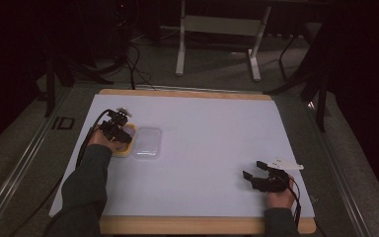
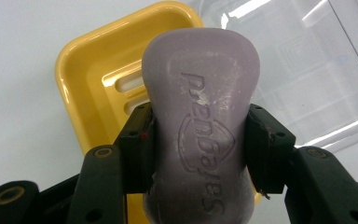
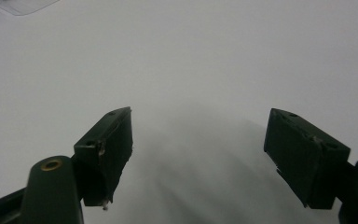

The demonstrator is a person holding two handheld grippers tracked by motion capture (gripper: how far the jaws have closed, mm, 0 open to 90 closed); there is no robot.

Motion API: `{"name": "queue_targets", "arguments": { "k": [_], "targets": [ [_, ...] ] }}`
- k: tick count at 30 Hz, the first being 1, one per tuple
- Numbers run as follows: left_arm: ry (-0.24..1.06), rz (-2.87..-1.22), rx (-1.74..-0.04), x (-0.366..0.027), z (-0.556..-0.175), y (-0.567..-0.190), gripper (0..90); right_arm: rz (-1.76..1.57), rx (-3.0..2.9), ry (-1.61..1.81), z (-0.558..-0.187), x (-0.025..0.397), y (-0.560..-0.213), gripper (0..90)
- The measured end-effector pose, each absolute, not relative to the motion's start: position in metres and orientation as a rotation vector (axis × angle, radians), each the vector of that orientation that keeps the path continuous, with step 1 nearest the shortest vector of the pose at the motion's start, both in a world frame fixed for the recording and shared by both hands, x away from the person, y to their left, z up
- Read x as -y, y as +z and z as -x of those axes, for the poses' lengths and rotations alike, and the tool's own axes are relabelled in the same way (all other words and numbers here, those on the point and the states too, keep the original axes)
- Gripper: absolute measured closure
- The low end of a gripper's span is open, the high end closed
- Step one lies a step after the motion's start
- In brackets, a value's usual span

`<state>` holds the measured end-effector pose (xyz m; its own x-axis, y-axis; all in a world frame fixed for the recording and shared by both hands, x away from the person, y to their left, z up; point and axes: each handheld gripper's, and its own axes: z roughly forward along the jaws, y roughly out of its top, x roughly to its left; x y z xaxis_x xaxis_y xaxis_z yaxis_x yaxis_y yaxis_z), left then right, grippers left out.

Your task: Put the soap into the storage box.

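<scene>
Overhead, the left gripper (image 1: pixel 120 132) sits over a yellow soap dish (image 1: pixel 127 150) beside a clear lid (image 1: pixel 147 143) on the tabletop (image 1: pixel 212 143); the right gripper (image 1: pixel 256 174) rests well apart, fingers wide. Along the left gripper's fingers (image 2: pixel 137 149), a lilac soap bar (image 2: pixel 200 121) is clamped at its narrowed waist above the dish. It looks solid, smooth, probably slippery; that waist seems the surest hold. Along the right gripper, wide fingers (image 3: pixel 107 149) hold nothing.
</scene>
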<state>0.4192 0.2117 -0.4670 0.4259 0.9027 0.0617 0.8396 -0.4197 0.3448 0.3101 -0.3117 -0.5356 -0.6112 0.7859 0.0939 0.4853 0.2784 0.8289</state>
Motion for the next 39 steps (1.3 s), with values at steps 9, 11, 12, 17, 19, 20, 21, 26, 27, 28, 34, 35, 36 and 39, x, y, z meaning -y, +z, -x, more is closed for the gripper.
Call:
{"name": "queue_targets", "arguments": {
  "k": [9,11,12,17,19,20,21,26,27,28,34,35,36,39],
  "targets": [
    [0.351,-2.386,-1.545,-0.213,-0.421,-0.466,49.8,-1.156,-2.220,1.255,-0.310,0.312,-0.536,23.2],
    [0.350,-2.382,-1.549,-0.213,-0.421,-0.466,49.8,-1.156,-2.220,1.255,-0.310,0.312,-0.536,23.2],
    [0.348,-2.381,-1.551,-0.213,-0.421,-0.466,49.8,-1.156,-2.220,1.255,-0.310,0.312,-0.536,23.2],
    [0.350,-2.365,-1.580,-0.215,-0.423,-0.467,49.8,-1.155,-2.220,1.255,-0.310,0.312,-0.536,23.2],
    [0.348,-2.348,-1.601,-0.216,-0.424,-0.468,49.8,-1.155,-2.220,1.255,-0.310,0.312,-0.536,23.2],
    [0.351,-2.346,-1.605,-0.216,-0.424,-0.467,49.8,-1.155,-2.220,1.255,-0.310,0.312,-0.536,23.2],
    [0.352,-2.340,-1.615,-0.217,-0.425,-0.468,49.8,-1.155,-2.220,1.254,-0.310,0.312,-0.536,23.2],
    [0.341,-2.313,-1.654,-0.220,-0.427,-0.469,49.8,-1.155,-2.220,1.254,-0.310,0.312,-0.536,23.2],
    [0.337,-2.312,-1.658,-0.220,-0.427,-0.469,49.8,-1.156,-2.219,1.254,-0.310,0.312,-0.536,23.2],
    [0.336,-2.309,-1.663,-0.220,-0.428,-0.470,49.8,-1.156,-2.219,1.254,-0.310,0.312,-0.536,23.2],
    [0.324,-2.290,-1.690,-0.222,-0.430,-0.472,49.7,-1.155,-2.219,1.254,-0.310,0.312,-0.536,23.2],
    [0.321,-2.288,-1.696,-0.223,-0.431,-0.473,49.7,-1.155,-2.219,1.254,-0.310,0.312,-0.536,23.2],
    [0.318,-2.285,-1.704,-0.223,-0.431,-0.473,49.7,-1.155,-2.220,1.253,-0.310,0.312,-0.536,23.2],
    [0.307,-2.275,-1.724,-0.223,-0.433,-0.475,49.7,-1.154,-2.220,1.252,-0.310,0.311,-0.536,23.2]
  ]
}}
